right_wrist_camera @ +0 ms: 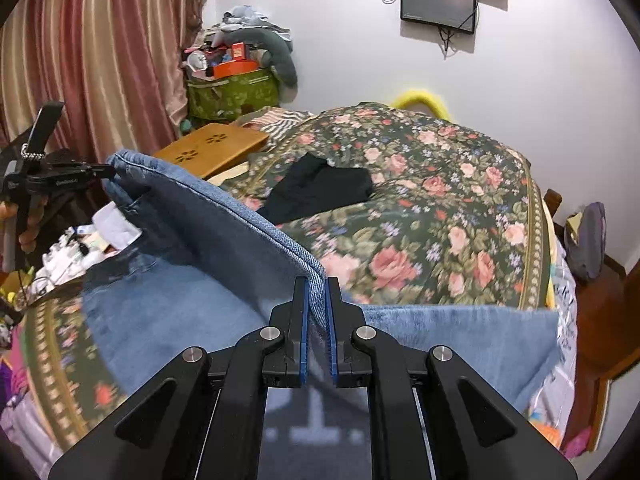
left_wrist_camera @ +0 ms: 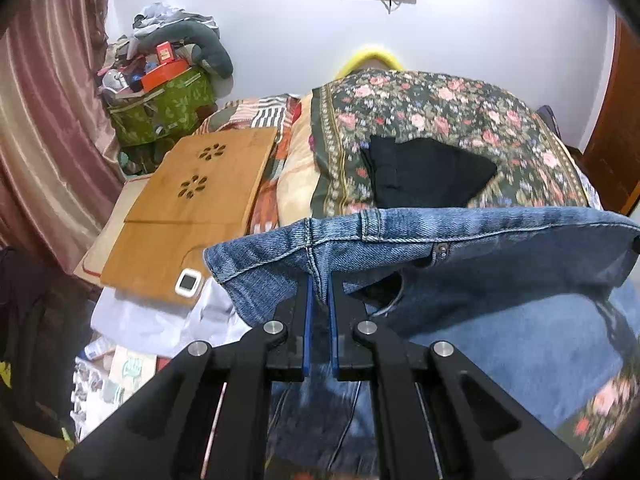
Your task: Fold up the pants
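The blue jeans (left_wrist_camera: 480,248) are lifted above the flowered bed. My left gripper (left_wrist_camera: 319,286) is shut on the waistband at a seam near a belt loop. My right gripper (right_wrist_camera: 317,284) is shut on the other end of the same denim edge (right_wrist_camera: 224,208), which stretches taut between the two. The left gripper also shows in the right wrist view (right_wrist_camera: 80,174) at the far left, clamped on the denim corner. The rest of the jeans (right_wrist_camera: 460,336) lies flat on the bed below.
A folded black garment (left_wrist_camera: 424,176) lies on the floral bedspread (right_wrist_camera: 440,200) behind the jeans. A wooden lap desk (left_wrist_camera: 192,208) with a small white clock (left_wrist_camera: 188,282) sits at the bed's left. Clutter and a green bag (left_wrist_camera: 164,108) stand by the curtain.
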`<state>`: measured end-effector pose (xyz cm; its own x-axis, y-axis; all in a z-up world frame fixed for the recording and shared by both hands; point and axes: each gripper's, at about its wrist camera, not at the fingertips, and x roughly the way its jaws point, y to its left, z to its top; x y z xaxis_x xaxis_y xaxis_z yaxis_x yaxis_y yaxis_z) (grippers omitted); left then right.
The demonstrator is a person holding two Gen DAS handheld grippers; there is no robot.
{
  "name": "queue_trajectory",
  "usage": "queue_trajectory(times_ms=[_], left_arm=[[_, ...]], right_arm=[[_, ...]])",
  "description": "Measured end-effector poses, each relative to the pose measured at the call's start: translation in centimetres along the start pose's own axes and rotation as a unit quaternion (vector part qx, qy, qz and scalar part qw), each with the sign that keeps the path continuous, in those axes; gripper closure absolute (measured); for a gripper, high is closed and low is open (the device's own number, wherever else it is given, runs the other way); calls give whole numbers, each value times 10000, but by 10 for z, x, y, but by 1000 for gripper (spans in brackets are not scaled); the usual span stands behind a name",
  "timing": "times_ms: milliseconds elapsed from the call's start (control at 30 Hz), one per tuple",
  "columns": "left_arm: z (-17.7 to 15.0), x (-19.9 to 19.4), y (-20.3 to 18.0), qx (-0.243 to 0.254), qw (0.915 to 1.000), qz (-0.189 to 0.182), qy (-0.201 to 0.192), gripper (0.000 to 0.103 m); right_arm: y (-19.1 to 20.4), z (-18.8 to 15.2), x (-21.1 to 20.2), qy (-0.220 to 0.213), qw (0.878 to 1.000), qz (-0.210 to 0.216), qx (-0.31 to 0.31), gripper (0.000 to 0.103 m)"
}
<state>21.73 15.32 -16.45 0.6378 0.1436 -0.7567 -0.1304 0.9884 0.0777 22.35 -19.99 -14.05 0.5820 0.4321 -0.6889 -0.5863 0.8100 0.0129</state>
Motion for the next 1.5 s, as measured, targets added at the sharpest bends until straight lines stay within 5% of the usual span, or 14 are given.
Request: queue_trajectory(times_ms=[700, 967, 1033, 1233, 1367, 1500], left_arm=[[-132, 26, 14, -383, 9911, -150, 1268, 101], [-109, -14, 19, -427, 9957, -149, 803, 98], [-98, -25, 17, -361, 9972, -96, 651, 92], [-54, -39, 1, -280, 9990, -240, 253, 51], [-21, -32, -15, -322, 9993, -183, 60, 11], [9, -12, -30, -287, 9994, -184, 27, 7]], right_arm=[[48, -79, 8, 659, 9968, 329, 300, 94], [41, -74, -7, 722, 9952, 505, 435, 88], [33, -71, -15, 639, 9953, 503, 527, 81], [-4, -57, -40, 195, 9966, 47, 794, 50], [-39, -46, -44, 67, 9928, -479, 1096, 29], [-77, -38, -35, 64, 9881, -852, 1280, 23]])
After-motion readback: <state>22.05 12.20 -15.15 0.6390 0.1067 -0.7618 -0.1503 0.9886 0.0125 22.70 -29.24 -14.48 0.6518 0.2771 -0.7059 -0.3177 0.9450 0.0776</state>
